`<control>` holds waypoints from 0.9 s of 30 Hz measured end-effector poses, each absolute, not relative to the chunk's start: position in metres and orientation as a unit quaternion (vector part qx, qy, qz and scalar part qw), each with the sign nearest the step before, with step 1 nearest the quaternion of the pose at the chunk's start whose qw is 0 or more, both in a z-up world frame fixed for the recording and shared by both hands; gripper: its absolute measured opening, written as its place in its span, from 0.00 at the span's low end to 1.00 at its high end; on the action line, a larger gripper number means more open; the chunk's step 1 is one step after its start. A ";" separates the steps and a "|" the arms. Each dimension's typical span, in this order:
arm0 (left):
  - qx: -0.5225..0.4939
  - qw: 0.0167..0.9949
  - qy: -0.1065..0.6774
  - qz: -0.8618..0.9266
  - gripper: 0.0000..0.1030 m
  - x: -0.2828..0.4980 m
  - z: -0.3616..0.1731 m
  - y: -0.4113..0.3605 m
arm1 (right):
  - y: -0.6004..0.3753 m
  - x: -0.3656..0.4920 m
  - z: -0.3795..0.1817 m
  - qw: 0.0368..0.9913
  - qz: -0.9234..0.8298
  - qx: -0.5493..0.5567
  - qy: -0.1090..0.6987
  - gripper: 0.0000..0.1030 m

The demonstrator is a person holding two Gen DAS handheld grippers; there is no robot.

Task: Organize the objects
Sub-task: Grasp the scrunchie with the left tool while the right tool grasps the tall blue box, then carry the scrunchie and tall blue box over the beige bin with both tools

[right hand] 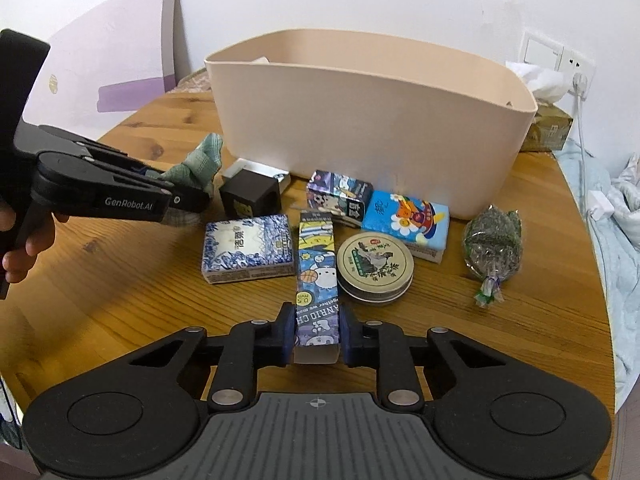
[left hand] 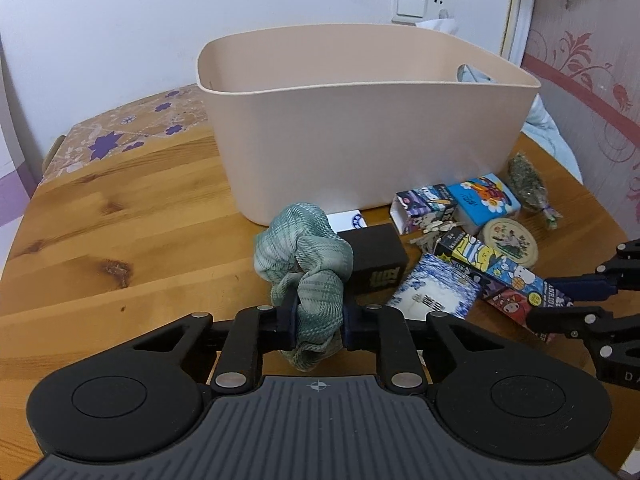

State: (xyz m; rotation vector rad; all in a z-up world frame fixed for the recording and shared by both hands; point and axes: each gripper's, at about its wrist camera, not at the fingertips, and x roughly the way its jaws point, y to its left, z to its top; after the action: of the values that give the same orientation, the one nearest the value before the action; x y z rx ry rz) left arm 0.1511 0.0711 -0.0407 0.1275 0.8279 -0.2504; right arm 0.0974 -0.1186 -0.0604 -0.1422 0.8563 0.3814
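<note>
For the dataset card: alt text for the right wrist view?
Right gripper shut on a long cartoon-print box lying on a wooden table. Beyond it, small boxes, a round tin and a beige bin.

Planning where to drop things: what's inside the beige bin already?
The beige bin shows only bare inner wall and one whitish corner at its far left; its floor is hidden by the near wall.

Place: a home bedroom is being shown.
Evidence: bedding (right hand: 624,216), patterned wallpaper (left hand: 592,80) and a wooden tabletop (right hand: 120,300) are being seen.
</note>
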 end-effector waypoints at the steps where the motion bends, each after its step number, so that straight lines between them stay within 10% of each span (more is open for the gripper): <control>1: 0.060 0.907 0.399 -0.122 0.19 0.148 -0.039 0.071 | -0.119 0.095 -0.059 0.891 0.184 -0.069 0.409 0.20; 27: 0.037 0.949 0.294 -0.108 0.18 0.105 0.046 0.051 | -0.164 0.073 0.017 0.942 0.152 -0.061 0.294 0.20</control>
State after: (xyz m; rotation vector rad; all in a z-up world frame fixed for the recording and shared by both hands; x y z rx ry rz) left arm 0.1051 0.0509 0.0464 0.0760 0.5990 -0.2189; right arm 0.0726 -0.1639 0.0174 -0.1240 0.5996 0.3097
